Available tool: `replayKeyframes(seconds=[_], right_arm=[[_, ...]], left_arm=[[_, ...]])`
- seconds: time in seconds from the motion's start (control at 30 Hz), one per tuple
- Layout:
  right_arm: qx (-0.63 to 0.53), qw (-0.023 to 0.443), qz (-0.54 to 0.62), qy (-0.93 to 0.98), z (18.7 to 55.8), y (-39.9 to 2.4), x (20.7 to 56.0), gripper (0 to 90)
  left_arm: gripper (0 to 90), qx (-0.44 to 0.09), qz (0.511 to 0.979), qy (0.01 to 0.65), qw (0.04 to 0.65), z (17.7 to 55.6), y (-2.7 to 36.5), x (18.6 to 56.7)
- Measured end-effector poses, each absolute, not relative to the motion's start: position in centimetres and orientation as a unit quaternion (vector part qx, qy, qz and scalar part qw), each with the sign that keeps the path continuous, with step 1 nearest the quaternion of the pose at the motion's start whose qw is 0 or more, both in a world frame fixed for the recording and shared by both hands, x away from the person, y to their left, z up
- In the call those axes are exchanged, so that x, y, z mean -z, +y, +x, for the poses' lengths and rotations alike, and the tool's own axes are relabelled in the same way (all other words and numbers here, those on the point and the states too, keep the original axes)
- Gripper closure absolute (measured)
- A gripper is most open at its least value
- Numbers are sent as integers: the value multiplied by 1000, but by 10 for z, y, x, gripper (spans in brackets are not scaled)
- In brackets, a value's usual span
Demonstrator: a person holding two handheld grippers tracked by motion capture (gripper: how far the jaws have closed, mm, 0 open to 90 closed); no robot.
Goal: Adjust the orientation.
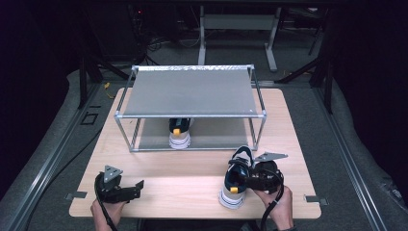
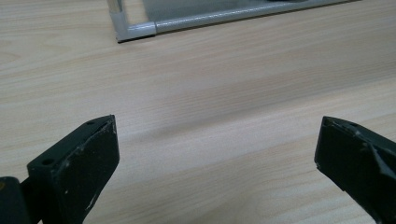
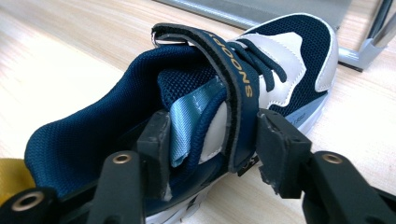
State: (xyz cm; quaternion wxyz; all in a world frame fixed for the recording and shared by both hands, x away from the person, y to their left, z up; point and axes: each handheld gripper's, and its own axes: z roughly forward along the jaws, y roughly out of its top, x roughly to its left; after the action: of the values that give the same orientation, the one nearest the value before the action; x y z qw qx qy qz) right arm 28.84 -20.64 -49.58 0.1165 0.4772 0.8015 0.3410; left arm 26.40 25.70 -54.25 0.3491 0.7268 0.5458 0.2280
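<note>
The right tool point(image 3: 210, 144) sits closest to the lens in its own view, its two black jaws clamped on the side wall and strap of a navy-and-white sneaker point(image 3: 261, 74) — one jaw inside the shoe against the pale blue tongue lining, the other outside on the strap. In the high view that sneaker point(image 1: 234, 185) stands on the counter point(image 1: 192, 173) near its front edge, toe pointing away from the person, just in front of the metal-framed rack point(image 1: 190, 91). A second sneaker point(image 1: 179, 134) already rests on the rack's lower shelf, toe toward the back.

The step in hand looks like the grasp that precedes a lift: the pair's first shoe is shelved and this one is freshly seized. The next move likely calls for raising the shoe clear of the counter, carrying it forward under the rack's top panel and setting it beside its mate — keeping it low enough to pass the front rail without tipping.

The left tool point(image 1: 131, 190) rests at the counter's front left, its jaws spread wide with nothing between them.
</note>
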Motion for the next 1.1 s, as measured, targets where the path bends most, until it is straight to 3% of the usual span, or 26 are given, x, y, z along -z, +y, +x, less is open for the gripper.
replayKeyframes(seconds=[0.43,0.5,0.73,1.1], right_arm=[[-310,116,448,830,295,-217,490,497],[-312,121,454,826,295,-221,489,460],[-357,138,484,787,278,-226,475,168],[-332,152,487,793,263,-187,477,8]], left_arm=[[0,-228,727,546,348,263,258,542],[0,-228,726,546,350,263,257,542],[0,-228,730,542,348,263,253,540],[0,-230,729,541,351,261,253,540]])
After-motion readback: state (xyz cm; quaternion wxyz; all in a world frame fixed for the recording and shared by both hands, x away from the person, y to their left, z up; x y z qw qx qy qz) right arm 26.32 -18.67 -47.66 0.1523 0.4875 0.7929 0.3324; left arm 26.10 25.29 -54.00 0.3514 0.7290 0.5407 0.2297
